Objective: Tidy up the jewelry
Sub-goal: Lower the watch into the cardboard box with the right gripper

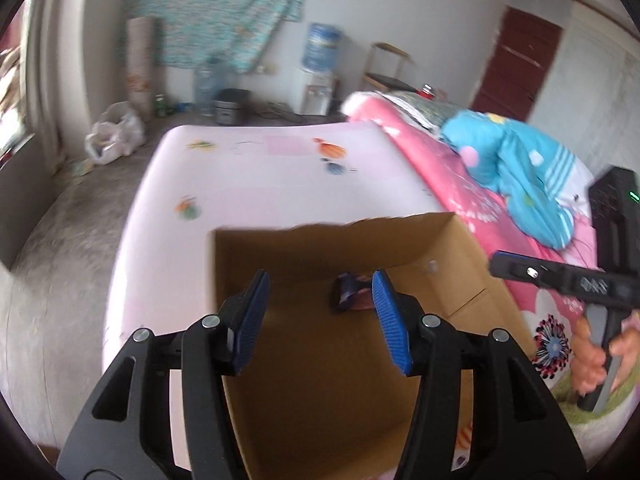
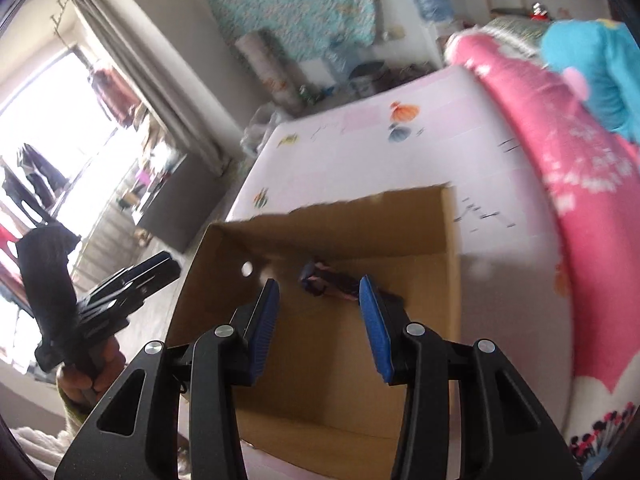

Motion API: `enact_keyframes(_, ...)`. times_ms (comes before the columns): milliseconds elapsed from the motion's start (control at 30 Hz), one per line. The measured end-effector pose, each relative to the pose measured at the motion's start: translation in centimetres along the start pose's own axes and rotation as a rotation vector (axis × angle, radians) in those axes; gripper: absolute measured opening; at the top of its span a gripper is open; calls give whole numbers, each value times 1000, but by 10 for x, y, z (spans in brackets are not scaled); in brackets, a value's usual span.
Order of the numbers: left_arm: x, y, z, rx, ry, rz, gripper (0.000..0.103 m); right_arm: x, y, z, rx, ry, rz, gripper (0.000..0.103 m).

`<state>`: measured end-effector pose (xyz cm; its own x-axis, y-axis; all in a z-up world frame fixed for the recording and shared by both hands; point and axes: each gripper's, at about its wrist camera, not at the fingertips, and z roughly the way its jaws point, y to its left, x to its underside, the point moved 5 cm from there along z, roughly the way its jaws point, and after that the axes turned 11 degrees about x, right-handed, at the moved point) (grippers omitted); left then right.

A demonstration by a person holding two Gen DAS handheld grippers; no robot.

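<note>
Inside the cardboard box (image 1: 440,264), beyond both spread grippers — a dark pouch (image 1: 350,294).

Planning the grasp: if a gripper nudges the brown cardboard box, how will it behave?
The brown cardboard box looks nearly empty, holding one small dark item, so it probably slides easily. Its thin, torn-edged walls likely flex rather than resist.

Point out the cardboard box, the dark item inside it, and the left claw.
cardboard box (image 1: 460,256), left wrist view, bare inner right wall.
dark item (image 1: 350,292), left wrist view, its visible middle on the box floor.
left claw (image 1: 320,320), left wrist view, midway between its open blue fingertips.
</note>
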<state>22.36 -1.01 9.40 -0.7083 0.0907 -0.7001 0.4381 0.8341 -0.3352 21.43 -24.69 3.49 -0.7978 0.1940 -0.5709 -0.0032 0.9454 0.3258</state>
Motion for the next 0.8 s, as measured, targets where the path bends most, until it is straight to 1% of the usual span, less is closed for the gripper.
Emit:
enact_keyframes(33, 5, 7, -8, -12, -14, -14, 54, -2, 9, 13, -10, 38, -20, 41)
enact_keyframes(100, 17, 19, -24, -32, -51, -35, 56, -5, 26, 32, 0, 88, -83, 41)
enact_keyframes(133, 21, 23, -28, -38, -56, -38, 57, -6, 38, 45, 16, 117, -156, 41)
enact_keyframes(167, 26, 26, -32, -48, -57, -41, 57, -5, 50, 59, 38, 155, -241, 41)
enact_keyframes(200, 31, 27, -34, -56, -58, -41, 57, -5, 55, 67, 61, 172, -285, 41)
enact_keyframes(267, 40, 29, -37, -67, -56, -35, 57, -4, 69, 91, 132, 222, -438, 42)
enact_keyframes(300, 45, 31, -39, -70, -54, -35, 57, -5, 74, 101, 163, 239, -493, 42)
enact_keyframes(367, 53, 35, -43, -67, -54, -44, 57, -7, 80, 113, 193, 264, -541, 52)
enact_keyframes(433, 63, 37, -44, -42, -49, -60, 57, -8, 87, 126, 180, 309, -580, 53)
enact_keyframes(500, 69, 35, -42, -14, -36, -70, 57, -8, 90, 138, 217, 330, -631, 53)
enact_keyframes(533, 71, 34, -41, -5, -34, -67, 57, -5, 92, 145, 238, 352, -669, 53)
enact_keyframes(600, 72, 28, -37, 23, -27, -48, 57, -2, 91, 155, 264, 382, -707, 53)
enact_keyframes(700, 77, 20, -33, 46, -18, -10, 57, 4, 86, 166, 311, 419, -756, 52)
enact_keyframes(733, 77, 18, -31, 50, -14, 4, 57, 4, 85, 167, 323, 419, -762, 45)
enact_keyframes(800, 77, 12, -27, 44, -10, 36, 57, 5, 82, 164, 309, 424, -752, 42)
